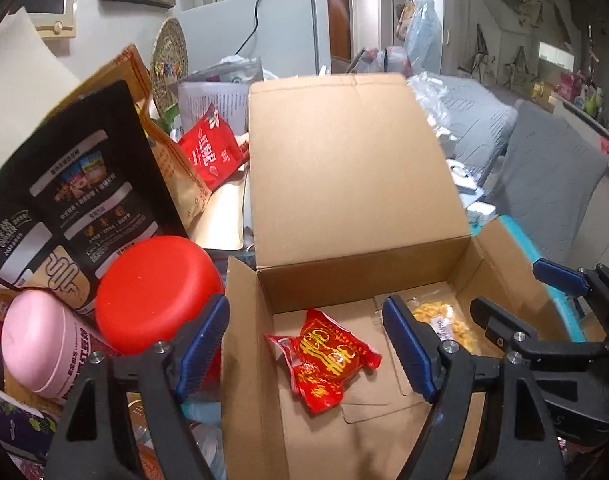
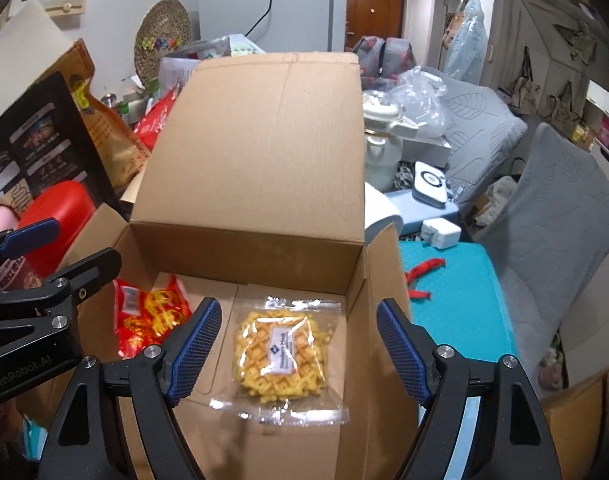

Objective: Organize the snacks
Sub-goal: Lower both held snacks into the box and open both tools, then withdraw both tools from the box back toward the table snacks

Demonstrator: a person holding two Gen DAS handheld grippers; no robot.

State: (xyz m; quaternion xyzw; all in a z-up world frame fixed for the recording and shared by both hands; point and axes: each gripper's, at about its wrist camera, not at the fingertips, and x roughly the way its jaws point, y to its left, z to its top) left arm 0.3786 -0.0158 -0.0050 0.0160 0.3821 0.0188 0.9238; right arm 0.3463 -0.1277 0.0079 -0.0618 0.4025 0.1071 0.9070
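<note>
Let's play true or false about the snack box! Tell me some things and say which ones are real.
1. The cardboard box is open. True.
2. The red snack packet lies inside it. True.
3. The clear bag of yellow snacks lies outside the box. False: it is on the box floor.
4. The right gripper is squeezing the yellow snacks. False: its jaws are open, holding nothing.
5. The left gripper is open. True.

The left claw (image 2: 36, 256) partly hides the red snack packet (image 2: 152, 316) in the right wrist view; the cardboard box's (image 1: 344, 184) near wall is cut off by the bottom edge.
</note>
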